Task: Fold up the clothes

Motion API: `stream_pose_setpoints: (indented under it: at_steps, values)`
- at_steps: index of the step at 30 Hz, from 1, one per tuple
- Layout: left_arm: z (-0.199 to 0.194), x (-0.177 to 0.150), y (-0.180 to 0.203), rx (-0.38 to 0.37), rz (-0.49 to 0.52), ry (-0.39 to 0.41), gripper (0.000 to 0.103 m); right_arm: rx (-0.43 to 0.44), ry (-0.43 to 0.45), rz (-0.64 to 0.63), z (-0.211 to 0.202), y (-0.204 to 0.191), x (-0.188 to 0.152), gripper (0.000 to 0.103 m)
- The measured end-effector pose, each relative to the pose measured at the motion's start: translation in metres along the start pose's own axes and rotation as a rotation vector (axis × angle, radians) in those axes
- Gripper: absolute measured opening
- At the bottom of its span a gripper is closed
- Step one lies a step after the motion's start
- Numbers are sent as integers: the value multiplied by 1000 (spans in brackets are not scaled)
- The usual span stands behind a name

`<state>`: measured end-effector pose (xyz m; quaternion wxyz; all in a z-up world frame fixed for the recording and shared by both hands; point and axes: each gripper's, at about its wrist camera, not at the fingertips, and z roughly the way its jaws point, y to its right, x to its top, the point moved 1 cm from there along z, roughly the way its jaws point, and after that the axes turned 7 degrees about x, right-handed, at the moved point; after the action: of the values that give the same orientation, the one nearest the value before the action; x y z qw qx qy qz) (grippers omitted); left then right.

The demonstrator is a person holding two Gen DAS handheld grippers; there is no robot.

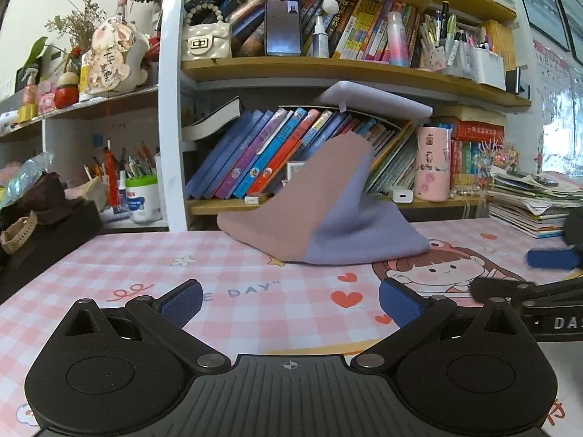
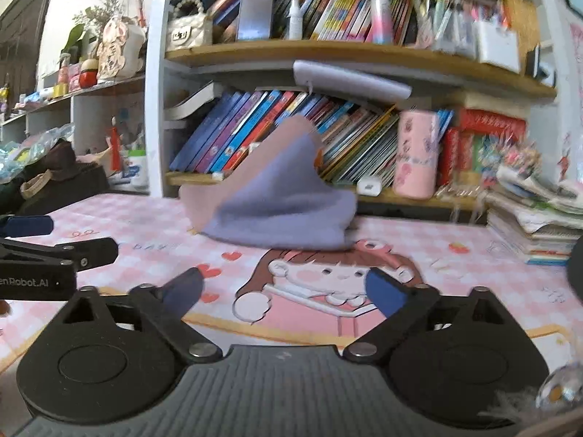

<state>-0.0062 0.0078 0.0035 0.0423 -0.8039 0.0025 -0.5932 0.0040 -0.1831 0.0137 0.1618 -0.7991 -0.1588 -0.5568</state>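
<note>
Pink checked desk mat point(image 1: 255, 273) fills the foreground, where the left gripper point(image 1: 290, 302) and right gripper point(image 2: 286, 293) hover with jaws spread wide, holding nothing. Beyond them, a mauve-and-lavender garment point(image 1: 320, 211) stands peaked against the bookshelf point(image 1: 328, 69).

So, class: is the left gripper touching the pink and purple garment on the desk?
Apart. The left wrist view shows the left gripper open, with bare checked mat between its fingertips and the garment further back near the bookshelf.

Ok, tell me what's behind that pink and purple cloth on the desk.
Behind the cloth stands the bookshelf: its lower row of slanted books shows above and to the left. The cloth covers the books directly behind it and part of the shelf board.
</note>
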Motion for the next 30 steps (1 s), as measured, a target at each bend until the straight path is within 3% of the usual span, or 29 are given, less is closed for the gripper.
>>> stream_pose_setpoints:
  at_steps: [3, 5, 8, 15, 18, 25, 30]
  values:
    - [8, 5, 1, -36, 35, -11, 103, 48, -53, 55, 12, 10, 5, 68]
    - [19, 11, 3, -51, 58, -31, 103, 62, -83, 69, 22, 16, 11, 64]
    - [36, 19, 4, -62, 73, -71, 103, 85, -118, 109, 39, 30, 24, 64]
    - [59, 17, -5, -93, -7, -171, 103, 57, -205, 214, 105, 76, 55, 60]
    - [62, 12, -7, -115, -5, -180, 103, 31, -243, 244, 142, 92, 61, 47]
    - [64, 5, -15, -143, -51, -169, 103, 4, -258, 320, 200, 113, 72, 42]
    - [60, 5, -17, -155, -59, -143, 103, -4, -261, 358, 205, 117, 75, 20]
